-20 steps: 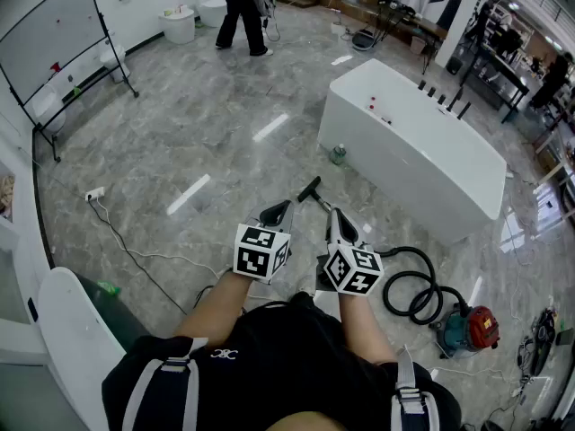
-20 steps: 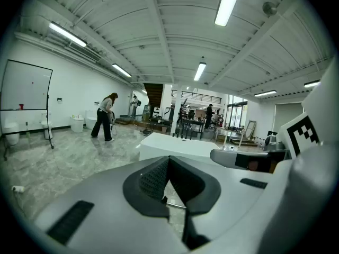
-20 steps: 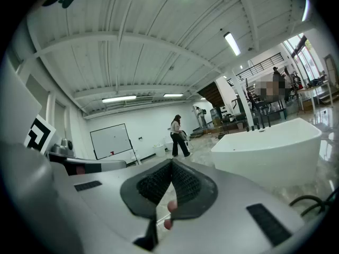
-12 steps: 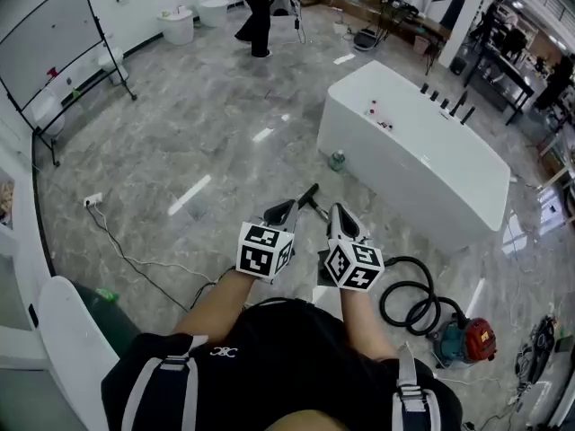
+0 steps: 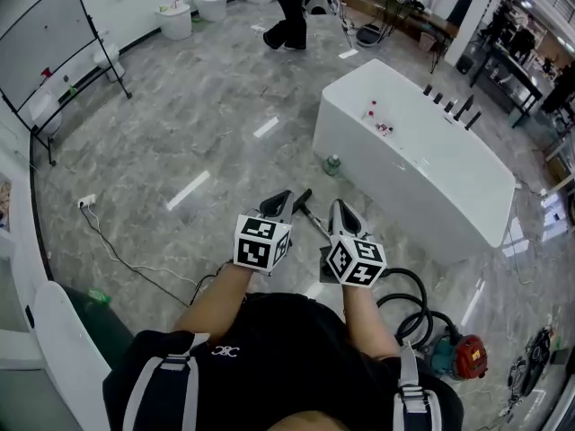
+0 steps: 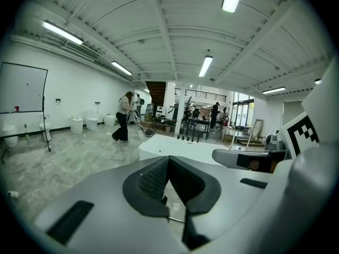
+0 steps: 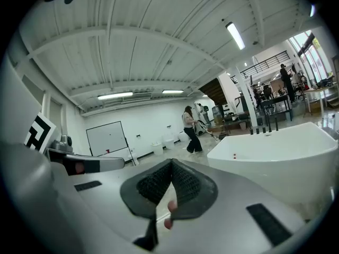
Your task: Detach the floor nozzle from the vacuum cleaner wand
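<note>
The black vacuum wand [image 5: 316, 221] lies slanted on the marble floor between my two grippers in the head view. Its small black floor nozzle [image 5: 303, 197] sits at the far end, just right of my left gripper [image 5: 277, 203]. That gripper is shut and empty, and its jaws meet at a point in the left gripper view [image 6: 169, 160]. My right gripper [image 5: 342, 213] hovers beside the wand's right side, also shut with nothing between its pads [image 7: 171, 165]. A coiled black hose [image 5: 409, 302] leads to the red and teal canister [image 5: 463, 356]. Neither gripper view shows the wand.
A white bathtub [image 5: 413, 151] stands just beyond the grippers to the right, with a green bottle [image 5: 332, 163] at its near corner. A power strip and cable [image 5: 85, 202] trail at left, near a whiteboard [image 5: 45, 52]. A person [image 5: 292, 7] vacuums far back.
Both grippers stay shut and hold nearly the same place over the wand. The person in the background has walked to the right, and the head view has shifted slightly.
</note>
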{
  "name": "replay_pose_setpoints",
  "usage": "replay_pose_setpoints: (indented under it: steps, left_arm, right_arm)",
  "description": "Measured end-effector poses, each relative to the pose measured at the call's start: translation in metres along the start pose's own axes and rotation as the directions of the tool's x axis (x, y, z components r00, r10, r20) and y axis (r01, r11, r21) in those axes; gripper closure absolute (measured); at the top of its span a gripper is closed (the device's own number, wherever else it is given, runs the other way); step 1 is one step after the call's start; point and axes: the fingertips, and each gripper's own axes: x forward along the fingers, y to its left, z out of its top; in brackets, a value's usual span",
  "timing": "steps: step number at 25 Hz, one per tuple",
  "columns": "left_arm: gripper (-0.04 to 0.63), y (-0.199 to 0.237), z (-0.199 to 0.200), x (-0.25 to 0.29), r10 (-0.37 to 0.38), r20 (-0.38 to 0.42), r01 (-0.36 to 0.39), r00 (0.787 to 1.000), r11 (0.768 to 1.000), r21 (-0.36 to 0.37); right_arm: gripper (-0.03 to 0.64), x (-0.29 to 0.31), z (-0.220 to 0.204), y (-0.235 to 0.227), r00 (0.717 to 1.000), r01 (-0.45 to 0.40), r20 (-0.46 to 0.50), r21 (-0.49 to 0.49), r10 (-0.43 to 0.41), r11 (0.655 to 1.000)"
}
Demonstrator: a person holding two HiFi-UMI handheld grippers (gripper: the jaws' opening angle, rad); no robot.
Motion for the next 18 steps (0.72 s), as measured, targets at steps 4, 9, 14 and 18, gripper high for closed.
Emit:
replay_pose_setpoints:
  steps: [4, 9, 14, 18]
  left_arm:
    - [0.597, -0.002, -0.006, 0.030, 0.022, -0.037, -0.022, 0.999, 1.000, 0.004]
    - [0.597, 0.016, -0.005, 0.056, 0.043, -0.061, -0.043, 0.997, 0.999, 0.005]
    - [0.597, 0.032, -0.002, 0.095, 0.027, -0.085, -0.027, 0.996, 1.000, 0.008]
    - [0.597, 0.045, 0.015, 0.138, -0.009, -0.083, 0.011, 0.996, 1.000, 0.027]
  right_arm:
    - [0.614, 0.016, -0.005, -0.032, 0.999, 0.011, -0.033, 0.025, -0.010, 1.000]
    - [0.614, 0.045, -0.009, -0.041, 0.998, -0.002, -0.060, 0.041, 0.004, 0.999]
    - [0.614, 0.077, -0.011, -0.054, 0.997, 0.013, -0.080, 0.032, -0.010, 0.999]
    - [0.614, 0.112, 0.000, -0.075, 0.996, 0.048, -0.071, 0.023, -0.046, 0.999]
